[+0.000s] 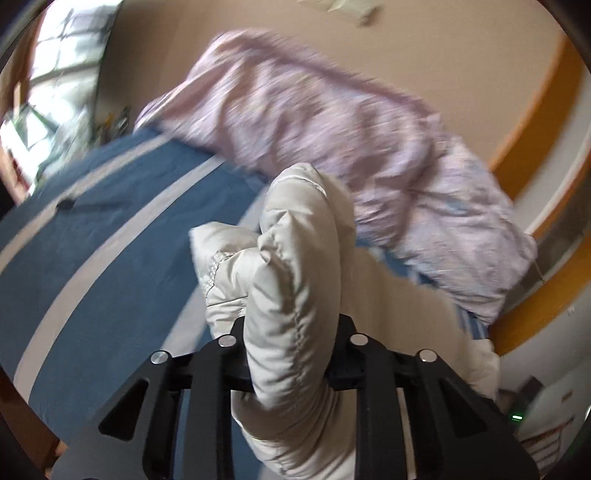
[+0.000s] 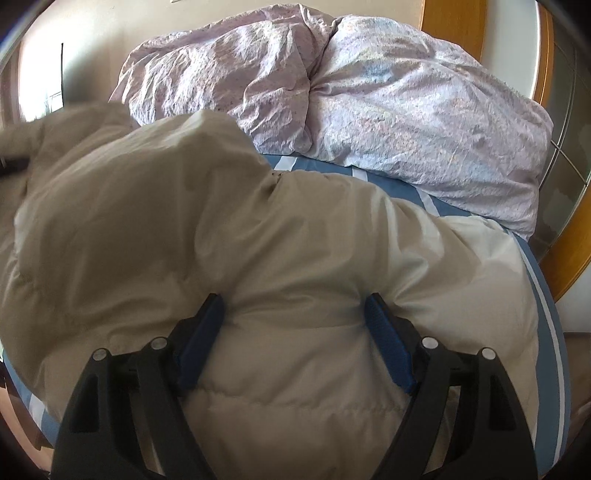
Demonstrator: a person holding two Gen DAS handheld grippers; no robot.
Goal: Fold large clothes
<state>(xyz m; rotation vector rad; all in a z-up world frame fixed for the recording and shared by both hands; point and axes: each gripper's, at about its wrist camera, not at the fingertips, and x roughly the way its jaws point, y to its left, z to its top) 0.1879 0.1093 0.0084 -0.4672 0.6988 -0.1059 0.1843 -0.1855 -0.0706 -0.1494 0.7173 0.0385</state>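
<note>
The left gripper (image 1: 291,350) is pinching a thick roll of the cream quilted puffer jacket (image 1: 295,266), the padded fold bulging up between its black fingers and lifted off the bed; beyond it and to its left stretches the dark blue sheet with pale stripes (image 1: 110,229), and farther ahead the crumpled lilac duvet (image 1: 332,122) is heaped against the beige wall (image 1: 424,48), all of it smeared by blur. The right gripper (image 2: 295,332) stands spread wide, its blue pads (image 2: 388,347) pressed down into the jacket (image 2: 258,229), which lies spread over the bed directly under and ahead of it; past the jacket sits the duvet (image 2: 369,92), with the orange wooden frame (image 2: 454,26) off to its right.
</note>
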